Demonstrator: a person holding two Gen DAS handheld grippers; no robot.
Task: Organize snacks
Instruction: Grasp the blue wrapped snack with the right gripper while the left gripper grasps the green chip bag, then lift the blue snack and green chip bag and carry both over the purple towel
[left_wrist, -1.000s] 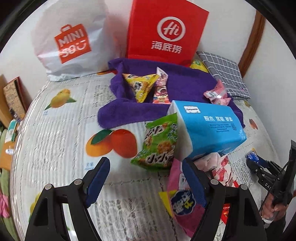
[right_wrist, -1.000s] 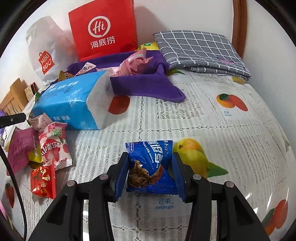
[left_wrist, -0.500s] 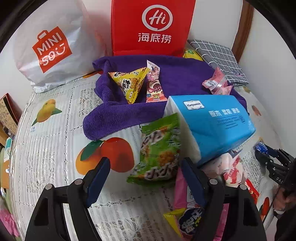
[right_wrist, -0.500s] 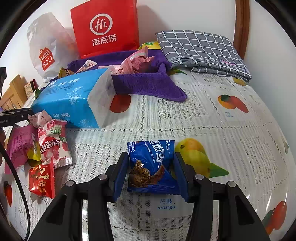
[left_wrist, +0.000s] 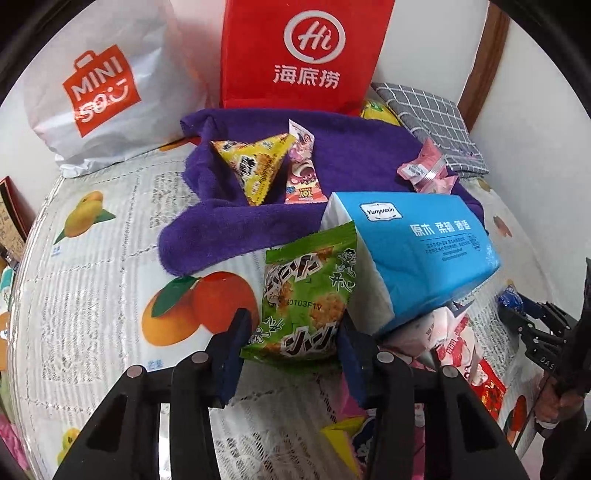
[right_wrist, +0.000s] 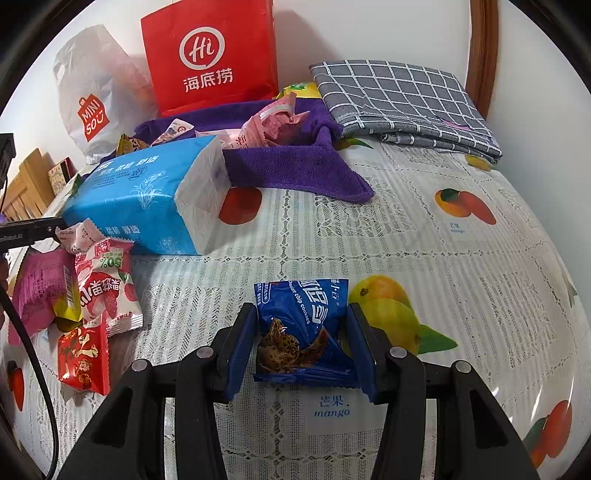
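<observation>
Left tongs (left_wrist: 291, 347) now flanking green packet (left_wrist: 308, 295)

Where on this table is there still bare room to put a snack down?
Bare tablecloth lies right of the blue cookie packet, between the purple towel and the near edge. Another bare patch sits left of the green snack bag, below the white Miniso bag. It is crowded around the blue tissue pack and the pile of snacks beside it.
</observation>
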